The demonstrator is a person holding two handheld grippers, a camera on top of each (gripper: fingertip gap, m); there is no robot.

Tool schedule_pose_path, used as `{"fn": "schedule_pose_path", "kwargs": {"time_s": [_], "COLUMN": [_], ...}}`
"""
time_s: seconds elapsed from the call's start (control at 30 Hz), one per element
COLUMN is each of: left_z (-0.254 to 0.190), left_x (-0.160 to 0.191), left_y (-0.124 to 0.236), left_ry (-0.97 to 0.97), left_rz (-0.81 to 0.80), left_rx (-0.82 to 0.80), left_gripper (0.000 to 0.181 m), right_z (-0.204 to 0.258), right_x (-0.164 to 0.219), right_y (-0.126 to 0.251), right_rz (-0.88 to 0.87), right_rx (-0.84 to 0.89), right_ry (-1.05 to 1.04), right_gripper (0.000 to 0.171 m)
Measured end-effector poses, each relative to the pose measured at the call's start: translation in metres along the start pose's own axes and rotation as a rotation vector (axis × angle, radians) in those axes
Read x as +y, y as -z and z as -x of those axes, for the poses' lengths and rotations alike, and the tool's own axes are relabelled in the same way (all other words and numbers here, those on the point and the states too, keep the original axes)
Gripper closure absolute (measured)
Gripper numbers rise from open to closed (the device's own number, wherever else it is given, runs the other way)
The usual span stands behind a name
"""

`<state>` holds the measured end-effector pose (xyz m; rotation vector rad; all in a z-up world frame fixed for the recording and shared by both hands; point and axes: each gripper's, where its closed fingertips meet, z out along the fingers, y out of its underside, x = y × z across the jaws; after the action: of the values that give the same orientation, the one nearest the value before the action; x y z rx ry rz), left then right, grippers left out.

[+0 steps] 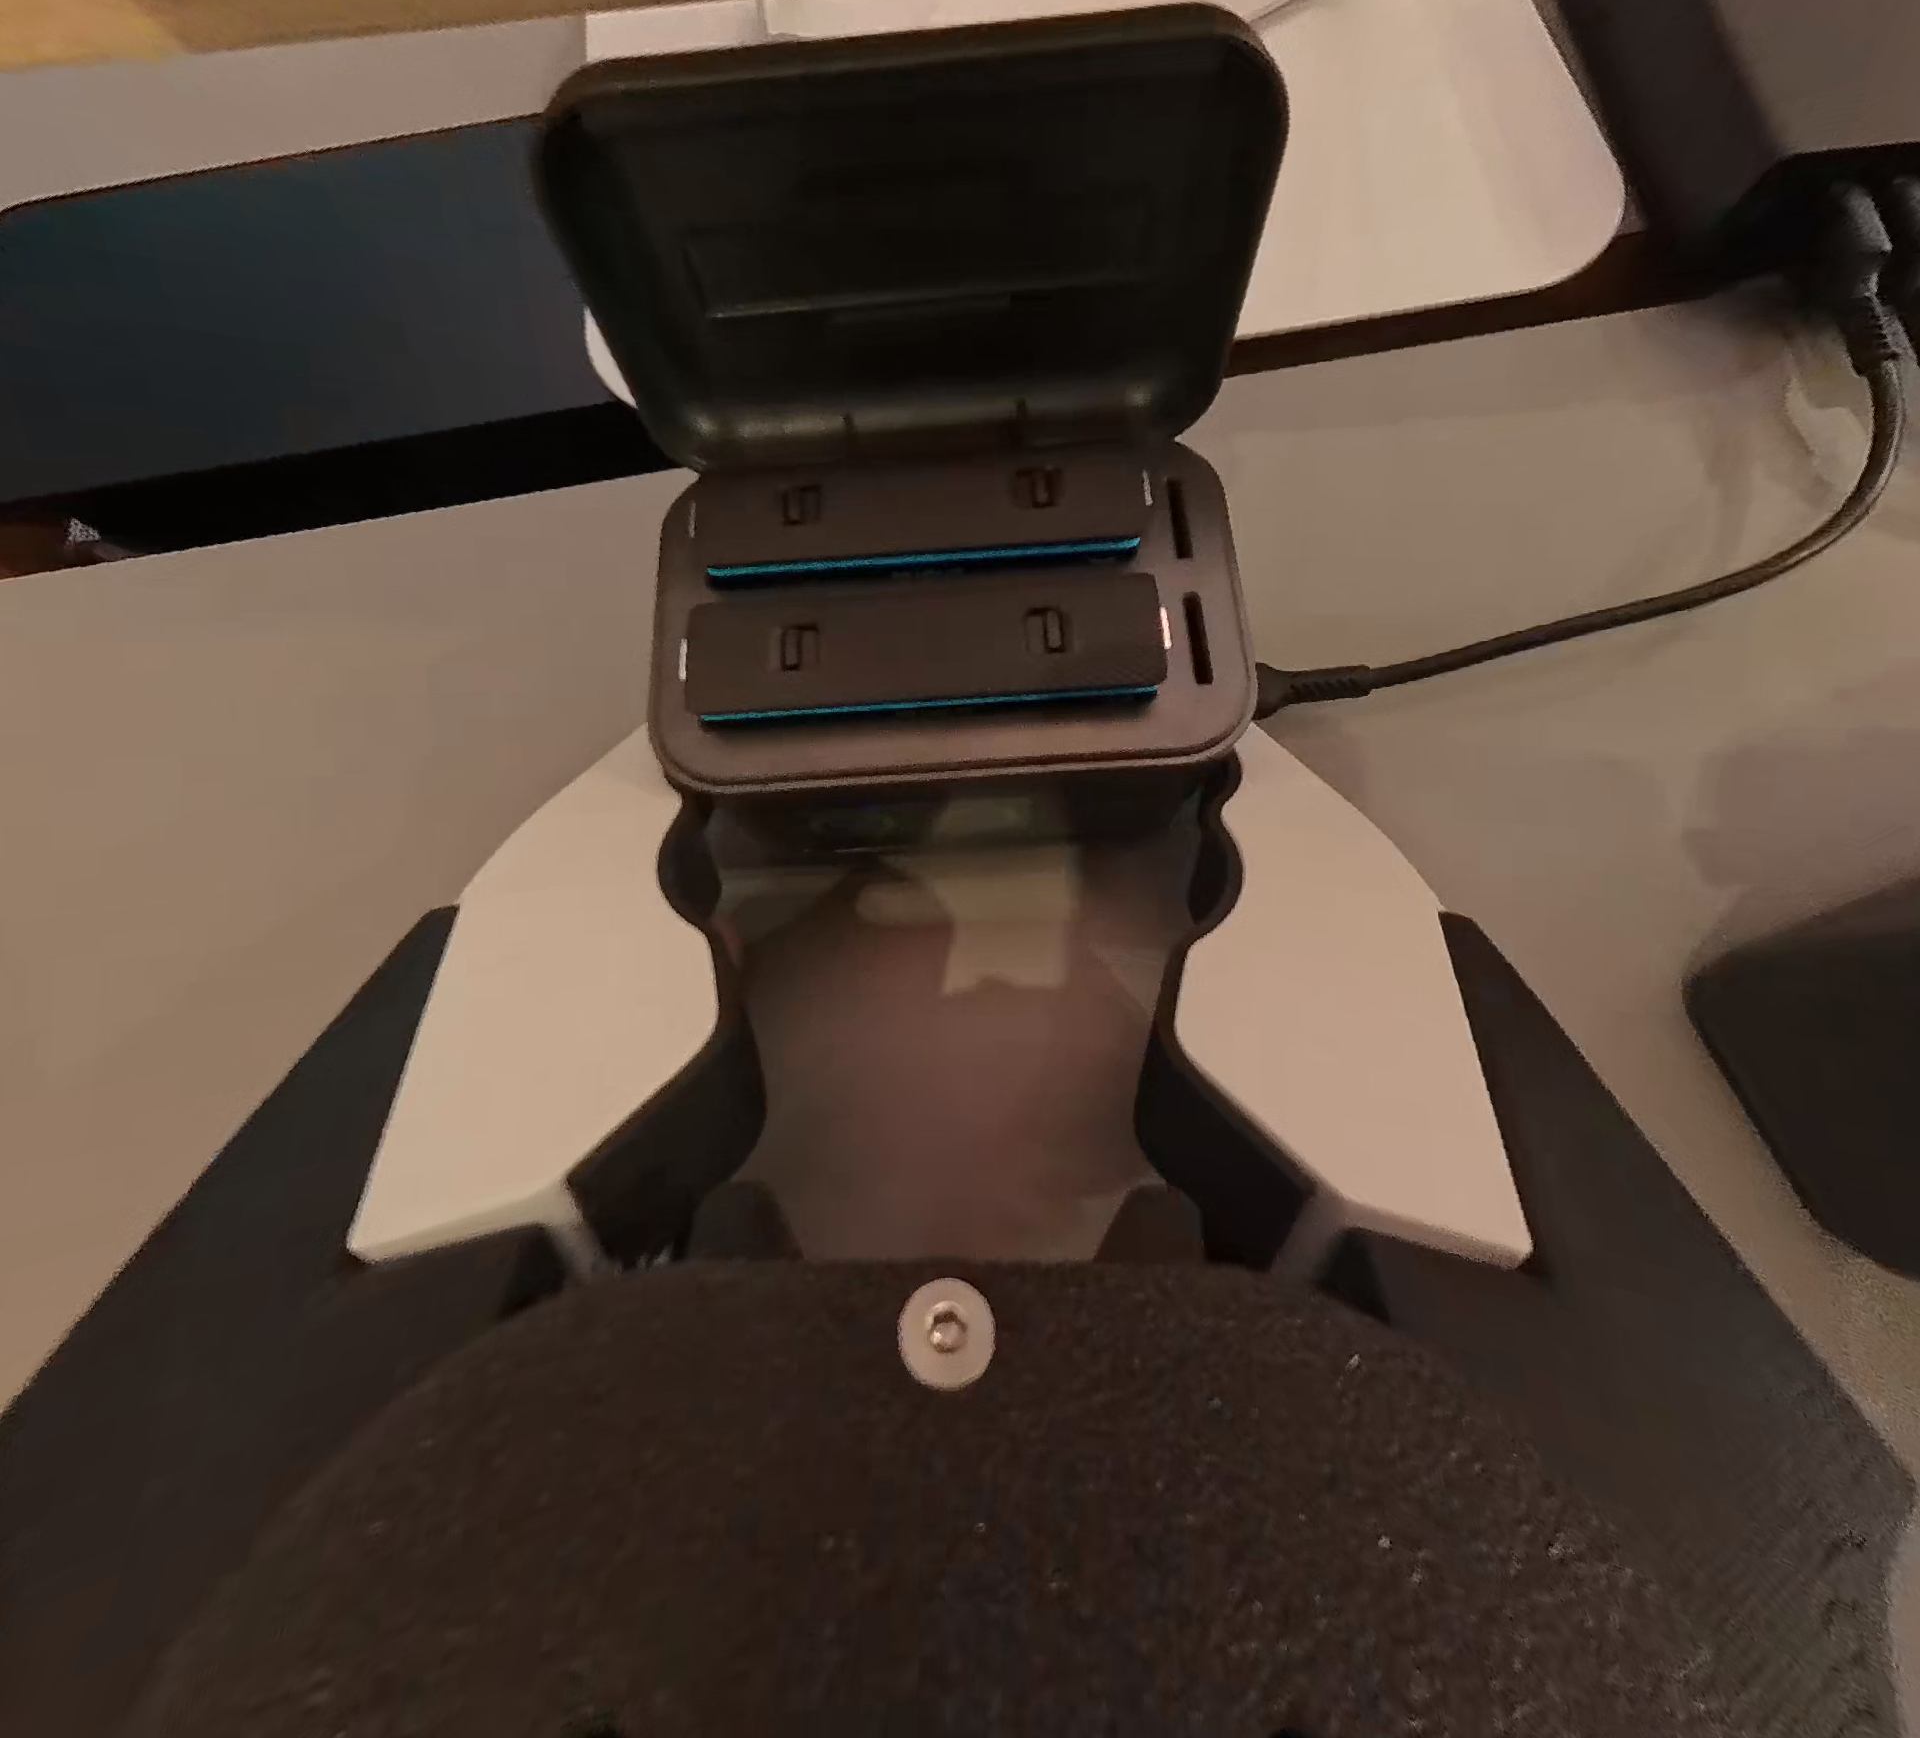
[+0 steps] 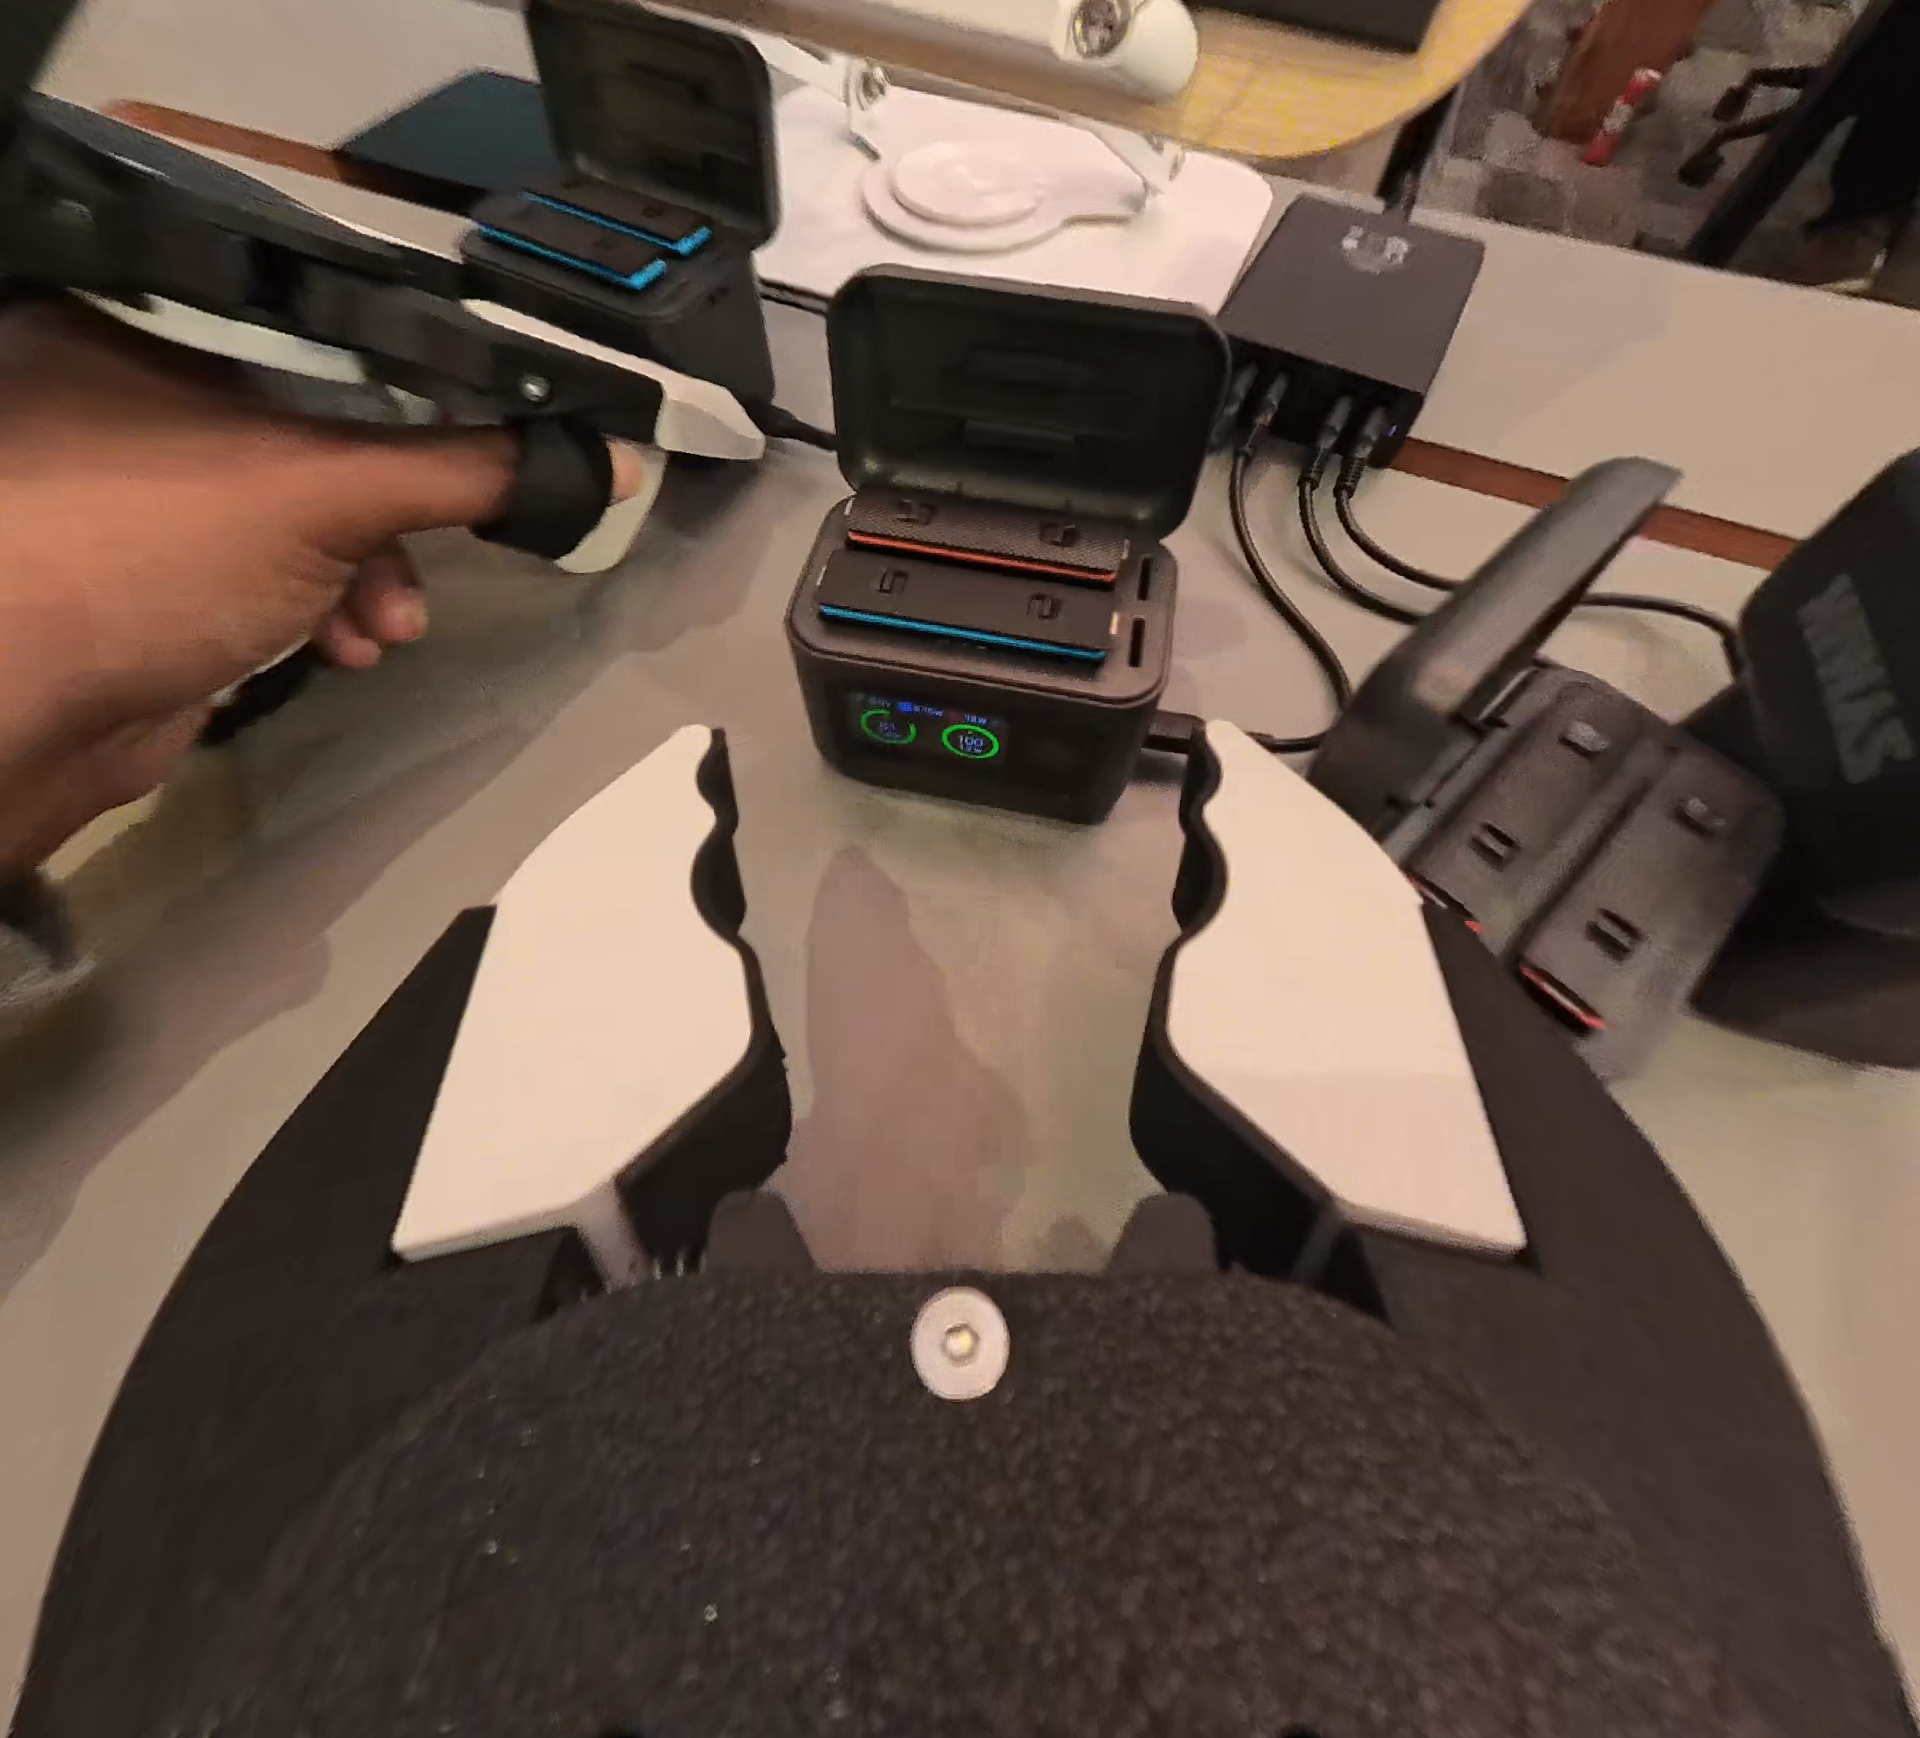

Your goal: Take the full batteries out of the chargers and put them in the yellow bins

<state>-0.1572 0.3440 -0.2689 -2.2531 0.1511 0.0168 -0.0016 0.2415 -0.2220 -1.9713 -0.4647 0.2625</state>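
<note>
My left gripper (image 1: 951,815) is spread wide, its tips flanking the near wall of a lidded charger (image 1: 951,649) without clamping; two blue-edged batteries (image 1: 925,660) sit in it. My right gripper (image 2: 956,784) is released too, just short of another charger (image 2: 982,712) holding a red-edged battery (image 2: 987,540) and a blue-edged one (image 2: 966,618).

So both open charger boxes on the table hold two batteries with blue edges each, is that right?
Not quite. The charger in front of the right tongs holds one battery with a blue edge and one with a red edge, as the right wrist view shows. The other charger, by the left tongs, does hold two blue-edged batteries.
</note>
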Motion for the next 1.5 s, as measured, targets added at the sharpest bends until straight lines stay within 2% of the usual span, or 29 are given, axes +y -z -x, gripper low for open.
{"fn": "schedule_pose_path", "kwargs": {"time_s": [0.17,0.3,0.37,0.4,0.43,0.5,0.63,0.8,0.83,0.9,0.97,1.07,1.13,1.23,1.33,1.47,1.5], "left_z": [-0.007,-0.019,-0.021,-0.018,-0.018,-0.020,-0.027,-0.039,-0.035,-0.021,-0.011,-0.001,-0.001,-0.009,-0.023,-0.037,-0.041], "left_x": [0.012,0.029,0.037,0.040,0.043,0.051,0.054,0.053,0.054,0.053,0.049,0.054,0.059,0.048,0.043,0.038,0.039], "left_y": [0.015,0.037,0.051,0.058,0.064,0.070,0.083,0.100,0.100,0.098,0.094,0.077,0.065,0.055,0.048,0.053,0.055], "left_ry": [-0.017,-0.023,-0.021,-0.021,-0.028,-0.049,-0.053,-0.096,-0.090,-0.061,-0.027,-0.085,-0.142,-0.192,-0.254,-0.284,-0.290], "left_rz": [-0.001,0.000,-0.014,-0.026,-0.042,-0.020,-0.045,-0.125,-0.133,-0.135,-0.141,-0.055,0.013,-0.004,-0.001,-0.042,-0.046], "left_rx": [0.009,0.019,0.010,-0.008,-0.009,-0.002,0.064,0.252,0.248,0.211,0.186,0.162,0.177,0.212,0.286,0.362,0.375], "left_gripper": [0.091,0.093,0.105,0.124,0.132,0.131,0.148,0.181,0.179,0.163,0.139,0.085,0.068,0.064,0.070,0.112,0.115], "right_z": [0.004,0.013,0.016,0.016,0.015,0.010,-0.006,-0.027,-0.030,-0.035,-0.037,-0.035,-0.030,-0.021,-0.009,0.020,0.027], "right_x": [-0.009,-0.013,-0.014,-0.015,-0.015,-0.017,-0.022,-0.028,-0.028,-0.030,-0.034,-0.039,-0.040,-0.040,-0.040,-0.036,-0.033], "right_y": [0.026,0.030,0.030,0.031,0.031,0.033,0.038,0.043,0.044,0.046,0.048,0.050,0.050,0.049,0.049,0.050,0.050], "right_rz": [-0.070,-0.100,-0.106,-0.109,-0.112,-0.118,-0.144,-0.188,-0.196,-0.214,-0.239,-0.276,-0.288,-0.290,-0.290,-0.266,-0.254], "right_rx": [-0.068,-0.111,-0.124,-0.126,-0.127,-0.123,-0.096,-0.065,-0.062,-0.061,-0.063,-0.090,-0.113,-0.144,-0.205,-0.355,-0.381], "right_ry": [0.014,0.028,0.034,0.032,0.025,0.004,-0.034,-0.092,-0.102,-0.117,-0.123,-0.115,-0.102,-0.072,-0.039,0.023,0.047], "right_gripper": [0.093,0.094,0.094,0.094,0.094,0.094,0.096,0.102,0.102,0.103,0.104,0.105,0.105,0.106,0.110,0.119,0.120]}}
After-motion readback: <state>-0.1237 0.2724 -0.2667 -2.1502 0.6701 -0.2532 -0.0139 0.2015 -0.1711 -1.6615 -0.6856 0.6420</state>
